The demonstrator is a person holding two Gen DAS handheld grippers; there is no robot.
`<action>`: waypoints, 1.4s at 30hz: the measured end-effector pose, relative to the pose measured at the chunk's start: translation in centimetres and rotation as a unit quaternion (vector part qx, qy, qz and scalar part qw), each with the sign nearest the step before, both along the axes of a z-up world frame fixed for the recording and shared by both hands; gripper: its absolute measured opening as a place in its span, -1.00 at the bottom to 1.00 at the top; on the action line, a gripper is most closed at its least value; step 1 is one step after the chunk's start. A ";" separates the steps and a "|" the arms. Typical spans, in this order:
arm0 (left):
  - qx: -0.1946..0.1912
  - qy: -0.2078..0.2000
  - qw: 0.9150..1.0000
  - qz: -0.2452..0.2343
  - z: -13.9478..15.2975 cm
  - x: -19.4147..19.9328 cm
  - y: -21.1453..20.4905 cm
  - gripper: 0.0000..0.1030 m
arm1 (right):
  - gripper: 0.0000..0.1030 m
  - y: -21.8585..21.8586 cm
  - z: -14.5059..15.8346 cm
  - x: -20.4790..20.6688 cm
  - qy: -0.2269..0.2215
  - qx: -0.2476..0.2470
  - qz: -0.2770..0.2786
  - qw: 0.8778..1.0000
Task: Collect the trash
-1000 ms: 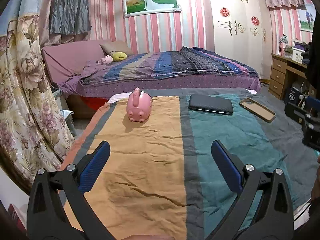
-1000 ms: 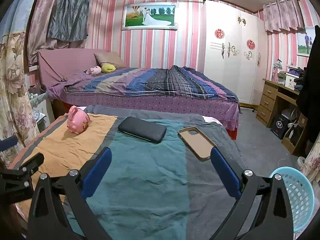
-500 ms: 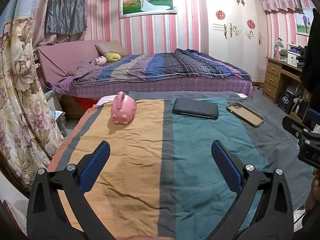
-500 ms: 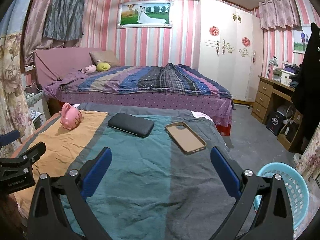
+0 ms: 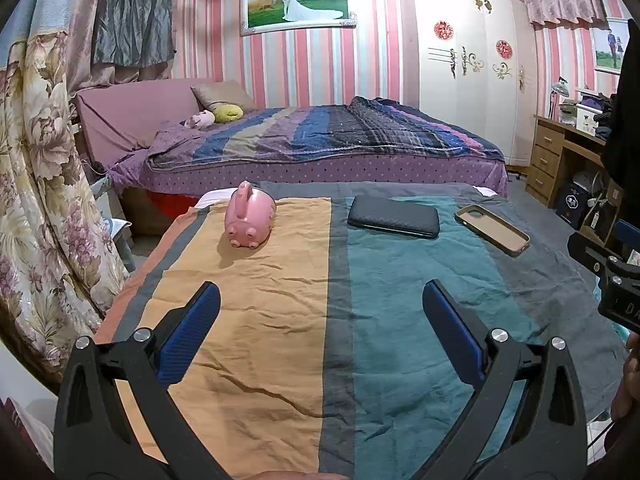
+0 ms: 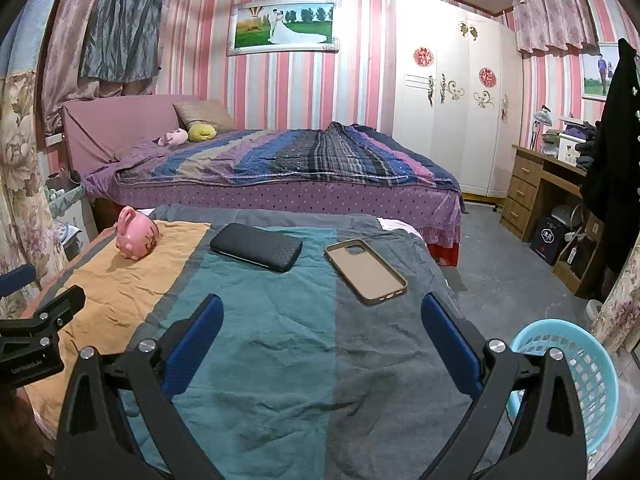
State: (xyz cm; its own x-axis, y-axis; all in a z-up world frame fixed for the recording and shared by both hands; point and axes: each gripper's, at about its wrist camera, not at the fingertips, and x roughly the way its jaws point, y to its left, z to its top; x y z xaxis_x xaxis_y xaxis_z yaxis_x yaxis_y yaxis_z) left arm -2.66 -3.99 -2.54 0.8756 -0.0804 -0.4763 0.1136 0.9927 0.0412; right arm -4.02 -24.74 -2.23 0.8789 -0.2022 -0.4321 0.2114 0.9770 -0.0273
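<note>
Although nothing on the striped cloth plainly reads as rubbish, the left wrist view shows three candidates lying well apart along its far half: a pink piggy bank on the orange stripe, a black wallet-like case on the teal stripe, and a tan phone case toward the grey edge. The left gripper hovers low over the near part of the cloth, level and aimed straight across it, its blue pads spread wide with nothing between them. The likeliest slip from here, I judge, is closing on the loose, wrinkled cloth along with an item and dragging the other things askew; the rounded piggy bank could also roll out of a pinch. In the right wrist view, the right gripper is likewise wide open and empty, held level above the teal and grey stripes with the tan phone case just ahead of its right finger. A light blue basket stands on the floor off the cloth's right side, apparently where the trash goes. Its place below and beside the surface means a carried item released too soon could miss the rim and land on the floor.
</note>
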 end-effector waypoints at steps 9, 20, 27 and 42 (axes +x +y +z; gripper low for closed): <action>-0.001 -0.001 1.000 0.002 0.0 -0.1 0.3 0.90 | 0.88 0.2 -0.2 0.2 0.003 -0.001 -0.001 1.000; -0.002 0.000 1.000 0.002 0.1 -0.2 0.4 0.90 | 0.88 0.3 -0.4 0.3 0.000 -0.001 -0.001 1.000; -0.002 0.000 1.000 0.004 0.0 -0.1 0.4 0.90 | 0.88 0.3 -0.4 0.3 0.000 0.000 -0.001 1.000; -0.005 0.001 1.000 0.003 0.0 -0.1 0.6 0.90 | 0.88 0.2 -0.3 0.3 0.002 -0.001 -0.001 1.000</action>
State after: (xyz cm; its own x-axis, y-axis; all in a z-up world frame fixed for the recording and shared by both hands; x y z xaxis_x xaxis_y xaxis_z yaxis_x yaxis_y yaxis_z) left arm -2.71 -3.41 -2.59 0.8748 -0.0799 -0.4779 0.1078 0.9937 0.0311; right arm -3.75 -24.49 -2.54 0.8771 -0.2045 -0.4346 0.2130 0.9766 -0.0296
